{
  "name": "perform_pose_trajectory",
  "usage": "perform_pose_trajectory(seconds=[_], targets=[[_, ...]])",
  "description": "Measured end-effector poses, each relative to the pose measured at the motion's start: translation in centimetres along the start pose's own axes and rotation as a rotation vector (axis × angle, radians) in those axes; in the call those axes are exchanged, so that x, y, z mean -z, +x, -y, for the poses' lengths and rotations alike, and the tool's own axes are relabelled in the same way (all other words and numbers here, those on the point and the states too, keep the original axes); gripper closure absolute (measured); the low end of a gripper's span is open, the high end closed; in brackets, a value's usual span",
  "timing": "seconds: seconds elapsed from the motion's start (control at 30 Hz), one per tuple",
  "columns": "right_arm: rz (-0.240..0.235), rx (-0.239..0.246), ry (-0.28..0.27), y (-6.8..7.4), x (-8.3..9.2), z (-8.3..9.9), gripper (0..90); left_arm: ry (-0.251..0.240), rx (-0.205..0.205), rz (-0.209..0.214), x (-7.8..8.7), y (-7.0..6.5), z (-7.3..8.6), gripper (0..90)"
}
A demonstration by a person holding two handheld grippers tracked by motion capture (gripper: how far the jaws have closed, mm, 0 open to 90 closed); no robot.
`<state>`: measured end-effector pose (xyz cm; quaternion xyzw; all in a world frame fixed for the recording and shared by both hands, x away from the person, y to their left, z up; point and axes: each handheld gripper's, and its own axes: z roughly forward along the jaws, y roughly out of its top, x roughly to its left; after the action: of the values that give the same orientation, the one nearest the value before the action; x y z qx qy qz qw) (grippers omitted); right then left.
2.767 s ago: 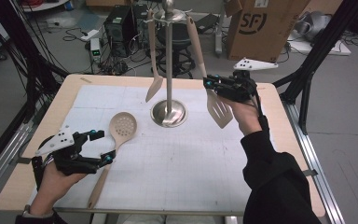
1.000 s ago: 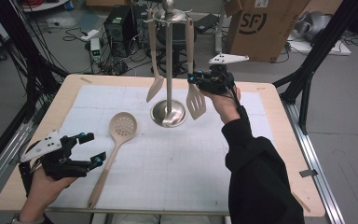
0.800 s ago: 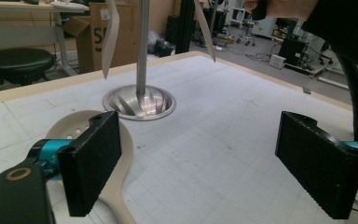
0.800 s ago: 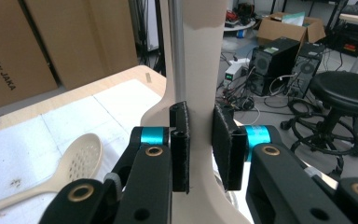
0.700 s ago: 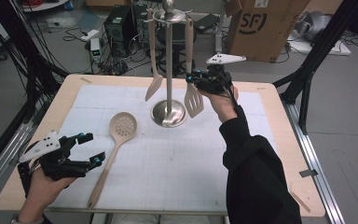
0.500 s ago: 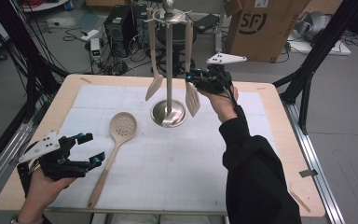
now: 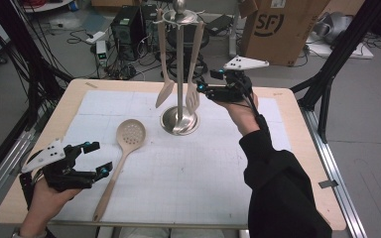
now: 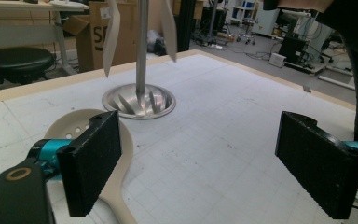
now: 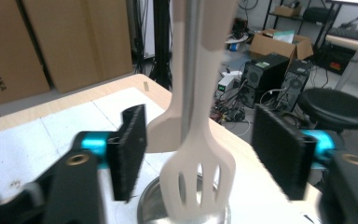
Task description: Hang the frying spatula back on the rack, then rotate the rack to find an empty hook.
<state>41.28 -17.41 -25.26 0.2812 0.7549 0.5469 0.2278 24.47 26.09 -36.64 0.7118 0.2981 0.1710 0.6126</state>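
Slotted spatula [image 7: 192, 96] now hangs on rack [image 7: 179, 64]; right tongs [image 7: 202, 90] just opened, clear of it. Left tongs [image 7: 99, 157] open; next we grab skimmer [image 7: 129, 136].

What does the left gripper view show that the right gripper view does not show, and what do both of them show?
Left gripper view alone: the cream perforated skimmer spoon lying on the white gridded mat, beside the left gripper, whose jaws stand wide apart with nothing between them.

Right gripper view alone: the cream slotted turner hanging between the right gripper pads, apart from both, and two black computer towers.

Both: the shiny metal stand and brown cardboard boxes.
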Motion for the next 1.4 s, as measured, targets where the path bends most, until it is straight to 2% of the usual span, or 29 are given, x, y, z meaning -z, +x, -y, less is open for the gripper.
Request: perform_pose_trajectory(seconds=[0.13, 0.23, 0.3, 0.4, 0.53, 0.83, 1.07, 1.2, 1.4], targets=[[-0.007, -0.003, -0.011, 0.8, 0.6, -0.1, 14.6, 0.003, 0.001, -0.001, -0.1, 0.0, 0.1, 15.1], [-0.002, 0.003, -0.002, 1.3, 1.2, -0.1, 8.8, 0.004, -0.002, 0.002, -0.1, -0.1, 0.0, 15.1], [0.002, 0.01, -0.006, 1.6, 1.5, -0.2, 0.3, 0.004, -0.002, 0.002, -0.2, -0.2, 0.0, 15.1], [-0.019, 0.014, 0.004, 1.9, 2.1, -0.2, 0.3, 0.005, -0.005, 0.004, -0.2, -0.2, 0.0, 15.1], [-0.033, 0.027, -0.009, 2.3, 2.9, -0.3, 0.3, 0.006, -0.004, 0.003, -0.2, -0.2, 0.0, 15.1], [-0.045, 0.03, -0.011, 2.5, 3.9, -0.1, 0.3, 0.004, -0.013, 0.003, -0.2, -0.5, -0.2, 15.1], [-0.101, 0.023, -0.006, 1.8, 4.8, -0.1, 0.3, 0.007, -0.004, 0.001, -0.3, -0.2, 0.0, 15.1], [-0.167, 0.007, -0.009, 1.1, 5.0, -0.2, 0.4, 0.006, -0.003, 0.002, -0.3, -0.2, 0.0, 15.1], [-0.163, 0.008, -0.018, 0.6, 5.2, -0.6, 0.8, 0.008, -0.008, 0.002, -0.3, -0.3, 0.0, 15.1]])
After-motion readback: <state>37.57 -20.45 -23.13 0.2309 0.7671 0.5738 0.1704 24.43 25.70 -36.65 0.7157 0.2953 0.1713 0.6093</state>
